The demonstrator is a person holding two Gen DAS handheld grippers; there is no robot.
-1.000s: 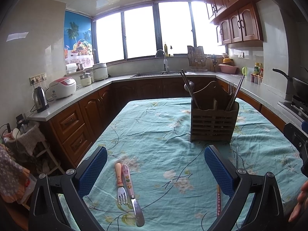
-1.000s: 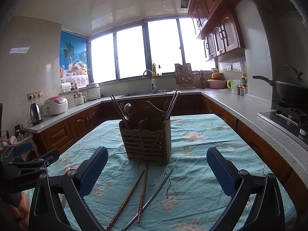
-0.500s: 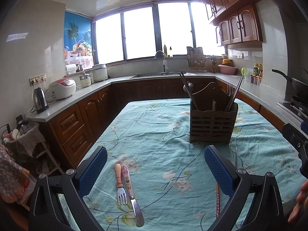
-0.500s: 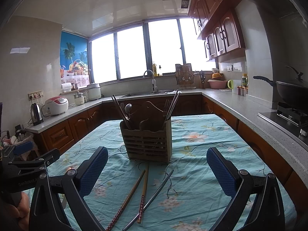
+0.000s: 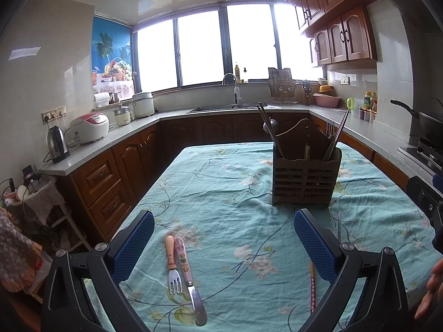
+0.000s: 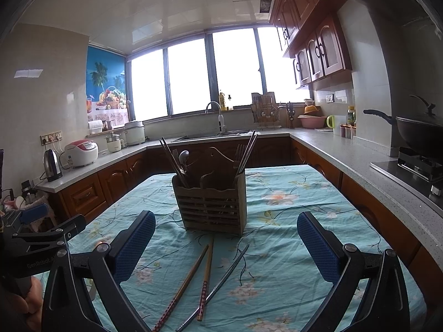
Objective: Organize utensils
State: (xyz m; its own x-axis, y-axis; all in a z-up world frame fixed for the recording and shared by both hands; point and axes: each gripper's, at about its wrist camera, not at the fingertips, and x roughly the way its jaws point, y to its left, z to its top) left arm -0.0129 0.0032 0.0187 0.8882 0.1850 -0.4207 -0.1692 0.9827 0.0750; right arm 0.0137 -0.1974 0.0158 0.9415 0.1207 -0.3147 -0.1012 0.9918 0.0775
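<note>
Wooden slats form the utensil holder [image 6: 211, 207], which is stood upright on the worktop [image 6: 290, 221] under a teal floral cloth [image 5: 221, 193] and is taken as the landmark. Chopsticks and a spoon [image 6: 183, 157] are leaned in its left compartment, and forks with more chopsticks in its right one; what lies in the middle cannot be told.

Just in front of the holder, three loose sticks are laid on the cloth: two wooden chopsticks [image 6: 205, 274] with patterned ends, close together, and a metal chopstick [image 6: 221, 274] slanted to their right. Their far tips are pointed toward the holder's base without touching it.

Well to the front left of the holder, a small fork [image 5: 171, 265] with an orange handle and a small knife [image 5: 188, 274] with a pink handle are laid side by side, touching or nearly so, handles toward the holder.

The left gripper [image 5: 224, 244] is held above the fork and knife with its blue-padded fingers [image 5: 134, 244] spread wide and nothing between them. The right gripper [image 6: 225, 246] is held above the loose chopsticks, its fingers [image 6: 318, 249] likewise spread wide and empty. Part of a hand [image 5: 432, 285] is seen at the right edge of the left wrist view.
</note>
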